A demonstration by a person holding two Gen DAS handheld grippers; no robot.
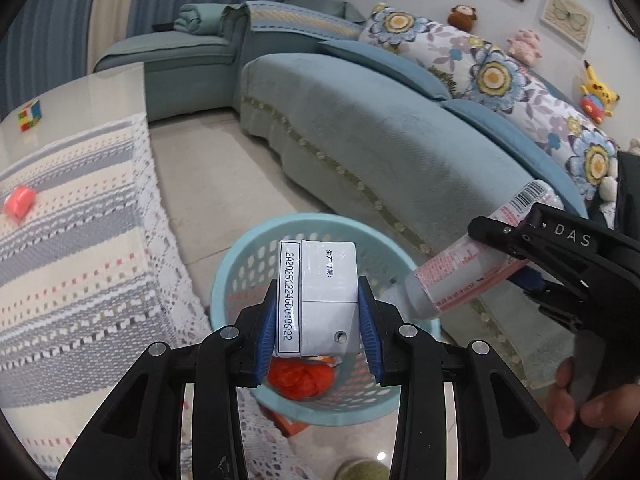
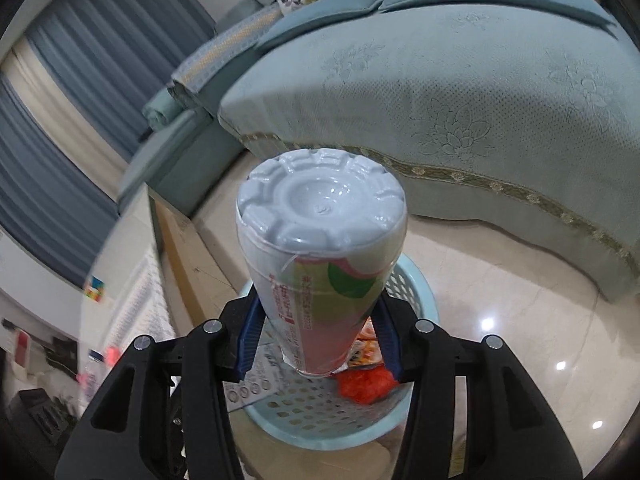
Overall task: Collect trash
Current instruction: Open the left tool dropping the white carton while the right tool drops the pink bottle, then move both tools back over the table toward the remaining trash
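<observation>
Currently the left gripper (image 1: 317,320) fingers are pinching a small white carton (image 1: 320,300) above the pale blue basket (image 1: 248,256), while the right gripper (image 2: 318,338) fingers are clamping a pink-labelled bottle (image 2: 320,248) over the same basket. If both drop together, they risk colliding, or the long bottle catching the rim and tumbling onto the floor (image 2: 500,300).

basket (image 1: 240,264) on floor (image 1: 208,176), between table (image 1: 60,240) at left and sofa (image 1: 380,140) at right. carton (image 1: 316,300) over basket, between left gripper (image 1: 318,328) pads. bottle (image 1: 460,272) at right, above basket rim, base toward basket, in right gripper (image 2: 316,344). wrappers (image 2: 360,380) in basket. cube (image 1: 30,116) on table, far corner.
</observation>
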